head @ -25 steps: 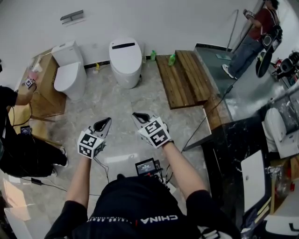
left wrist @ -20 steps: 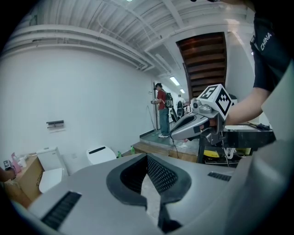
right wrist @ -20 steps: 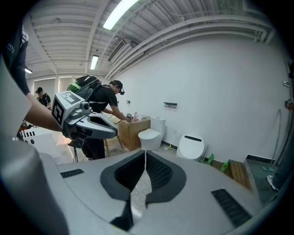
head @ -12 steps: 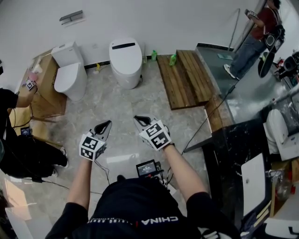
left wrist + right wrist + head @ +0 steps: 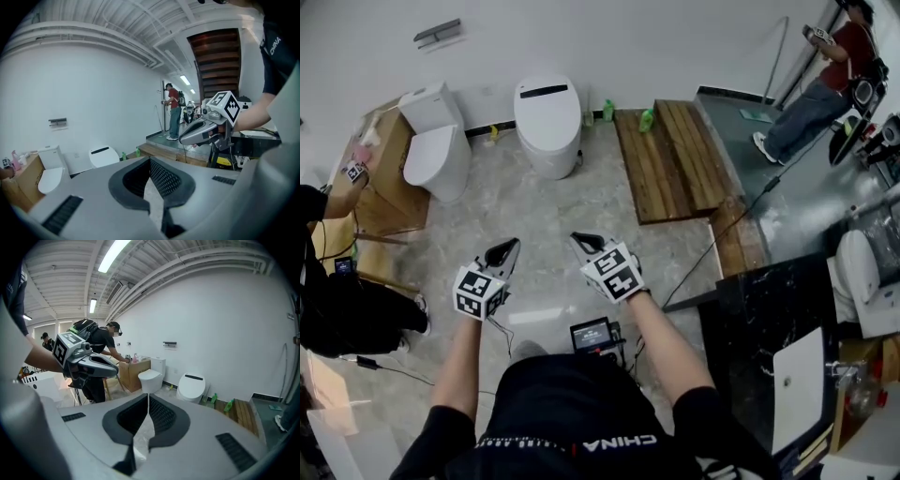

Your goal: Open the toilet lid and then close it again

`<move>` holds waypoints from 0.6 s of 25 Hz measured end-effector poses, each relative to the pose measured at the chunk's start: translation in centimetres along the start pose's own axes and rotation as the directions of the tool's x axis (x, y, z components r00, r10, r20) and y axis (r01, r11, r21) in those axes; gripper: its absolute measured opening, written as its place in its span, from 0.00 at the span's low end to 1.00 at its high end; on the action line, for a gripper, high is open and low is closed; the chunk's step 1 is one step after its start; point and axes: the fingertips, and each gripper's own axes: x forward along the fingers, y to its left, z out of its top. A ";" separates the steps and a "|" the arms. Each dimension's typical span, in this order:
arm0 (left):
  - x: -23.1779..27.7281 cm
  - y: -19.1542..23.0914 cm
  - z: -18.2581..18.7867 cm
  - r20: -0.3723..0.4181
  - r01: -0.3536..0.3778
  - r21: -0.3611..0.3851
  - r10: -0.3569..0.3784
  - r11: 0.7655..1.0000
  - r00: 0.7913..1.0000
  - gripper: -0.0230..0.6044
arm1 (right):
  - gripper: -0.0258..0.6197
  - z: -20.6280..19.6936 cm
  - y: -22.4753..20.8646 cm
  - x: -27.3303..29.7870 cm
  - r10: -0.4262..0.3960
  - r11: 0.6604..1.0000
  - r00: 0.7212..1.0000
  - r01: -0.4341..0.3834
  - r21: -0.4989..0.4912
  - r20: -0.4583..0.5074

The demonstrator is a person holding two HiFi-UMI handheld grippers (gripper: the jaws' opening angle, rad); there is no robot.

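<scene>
Two toilets are seen against the far white wall, well apart from both grippers, with bare marble floor (image 5: 534, 202) lying between. The tankless toilet (image 5: 548, 117) is placed near the middle of the wall, and its lid (image 5: 547, 105) is shut flat. A second toilet (image 5: 436, 155), with a tank behind it, is set to its left, lid also down. Nothing is found standing on the floor between the grippers and either toilet.

A raised wooden platform (image 5: 670, 155) is laid to the right of the tankless toilet. Two green bottles (image 5: 646, 119) are stood along the wall by its near corner, and a small yellow item (image 5: 494, 134) is seen between the toilets. A black cable (image 5: 722, 234) is trailed across the platform's edge. A black table (image 5: 759, 319) is set at the right. One person (image 5: 347, 300) is bent at the left, another (image 5: 825, 84) is seen at the far right.

A cardboard box (image 5: 389, 178) is placed just beside the second toilet; a pink bottle (image 5: 364, 153) is stood on its top, and its inside cannot be seen.

The left gripper (image 5: 508, 251) and right gripper (image 5: 581, 242) are held side by side over the floor, the jaws of each brought together with nothing between them.
</scene>
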 end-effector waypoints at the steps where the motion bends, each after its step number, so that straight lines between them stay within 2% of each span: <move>1: 0.5 -0.1 0.1 0.000 -0.001 -0.001 0.001 1.000 1.000 0.05 | 0.07 -0.2 -0.6 0.1 0.000 1.000 1.000 0.000 -0.002 -0.003; 7: 3.3 0.6 -0.2 -0.002 0.020 -0.013 -0.020 1.000 1.000 0.05 | 0.07 0.4 -3.3 2.2 0.010 1.000 1.000 -0.010 0.005 0.005; 15: 8.3 8.6 -0.8 0.018 0.060 -0.079 -0.059 0.995 0.998 0.05 | 0.07 1.9 -7.1 10.0 0.012 1.000 0.999 -0.011 0.019 -0.044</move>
